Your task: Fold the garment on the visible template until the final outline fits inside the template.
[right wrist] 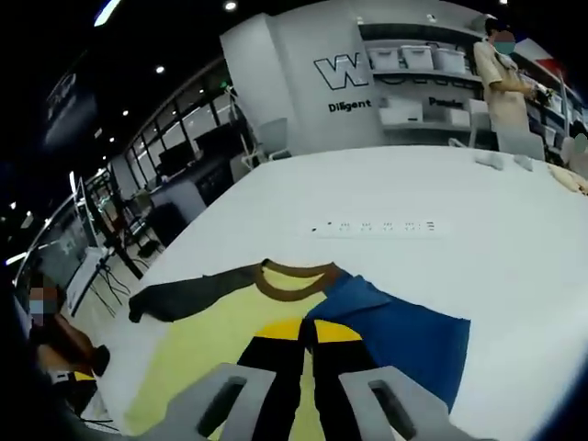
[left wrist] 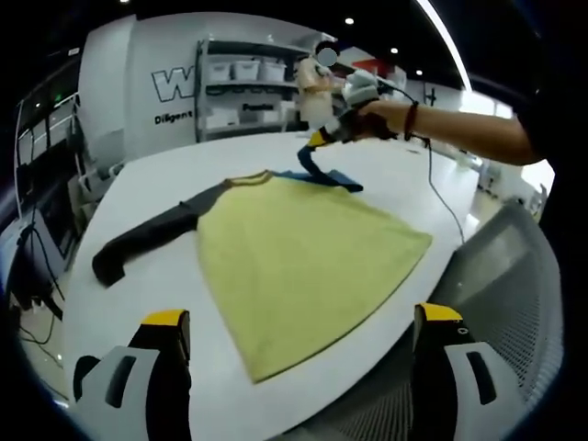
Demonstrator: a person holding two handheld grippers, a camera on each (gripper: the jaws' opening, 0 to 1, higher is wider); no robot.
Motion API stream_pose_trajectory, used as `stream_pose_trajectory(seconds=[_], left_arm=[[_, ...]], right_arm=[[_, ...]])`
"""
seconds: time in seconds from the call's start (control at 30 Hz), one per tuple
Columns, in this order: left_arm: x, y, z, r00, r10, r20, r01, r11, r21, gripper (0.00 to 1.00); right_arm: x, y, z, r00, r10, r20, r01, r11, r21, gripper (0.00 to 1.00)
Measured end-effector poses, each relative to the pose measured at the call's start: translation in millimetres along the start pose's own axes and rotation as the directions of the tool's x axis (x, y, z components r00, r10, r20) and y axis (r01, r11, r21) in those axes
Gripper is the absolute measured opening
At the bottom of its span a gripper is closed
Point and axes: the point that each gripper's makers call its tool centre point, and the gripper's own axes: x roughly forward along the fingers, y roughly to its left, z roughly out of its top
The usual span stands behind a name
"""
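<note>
Pinching the blue sleeve (right wrist: 390, 335) in my right tool (right wrist: 307, 333), apparently pressed together, left tool (left wrist: 299, 326) spread, I risk dragging the yellow shirt (left wrist: 303, 266) across the bench (left wrist: 156, 184).

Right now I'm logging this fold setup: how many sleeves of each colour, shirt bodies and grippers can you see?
Dark grey sleeve: 1
Blue sleeve: 1
Yellow shirt body: 1
Grippers: 2, left gripper and right gripper
Total: 5
</note>
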Motion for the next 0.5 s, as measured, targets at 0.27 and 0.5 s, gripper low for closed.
stream_pose_trajectory(seconds=[0.27, 0.5], left_arm=[[0, -1.4, 1.3, 1.000, -0.008, 0.006, 0.008, 1.000, 0.001, 0.99], [1, -2.1, 1.0, 1.000, -0.015, 0.005, 0.015, 1.000, 0.000, 0.99]], right_arm=[[11, 31, 3.4, 0.999, 0.044, -0.006, -0.044, 0.999, -0.015, 0.00], [20, 56, -2.0, 0.998, 0.066, -0.020, -0.066, 0.998, -0.012, 0.00]])
